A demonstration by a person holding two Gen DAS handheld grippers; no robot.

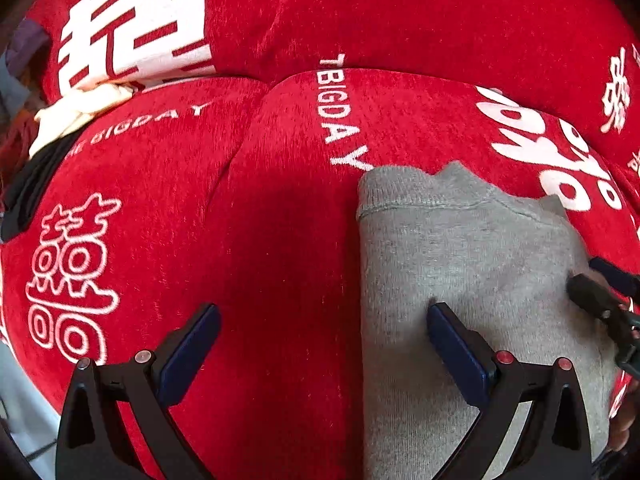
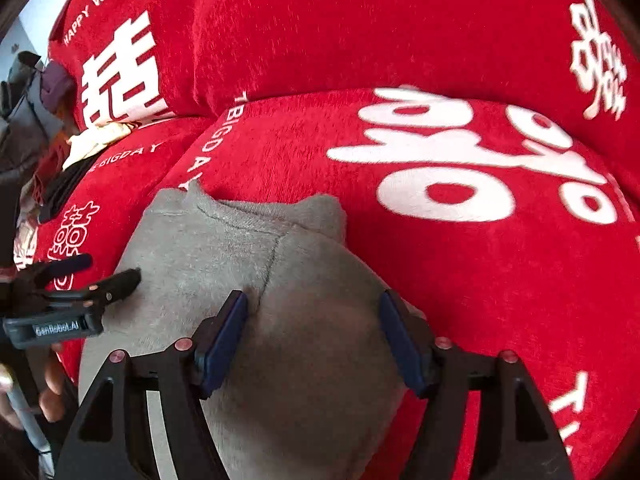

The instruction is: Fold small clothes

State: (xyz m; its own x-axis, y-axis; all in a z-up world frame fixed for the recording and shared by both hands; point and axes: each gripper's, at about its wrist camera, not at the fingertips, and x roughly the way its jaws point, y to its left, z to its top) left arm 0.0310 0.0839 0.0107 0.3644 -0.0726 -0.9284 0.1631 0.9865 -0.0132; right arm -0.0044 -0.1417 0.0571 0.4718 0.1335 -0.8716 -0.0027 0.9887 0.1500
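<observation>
A small grey knit garment (image 1: 472,264) lies folded on a red sofa cover with white print (image 1: 280,240). It also shows in the right wrist view (image 2: 248,264), its hem at the far end. My left gripper (image 1: 324,312) is open and empty, its right finger (image 1: 452,336) resting on the garment's left part, its left finger over the red cover. My right gripper (image 2: 314,308) is open, its two fingers spread over the near part of the garment. The right gripper's tips show at the right edge of the left wrist view (image 1: 600,292). The left gripper shows at left in the right wrist view (image 2: 96,276).
The red sofa backrest cushions (image 2: 360,32) rise behind the seat. A pile of cream and black clothes (image 1: 68,120) lies at the far left of the seat, also seen in the right wrist view (image 2: 92,144). Clutter stands beyond the sofa's left end (image 2: 28,92).
</observation>
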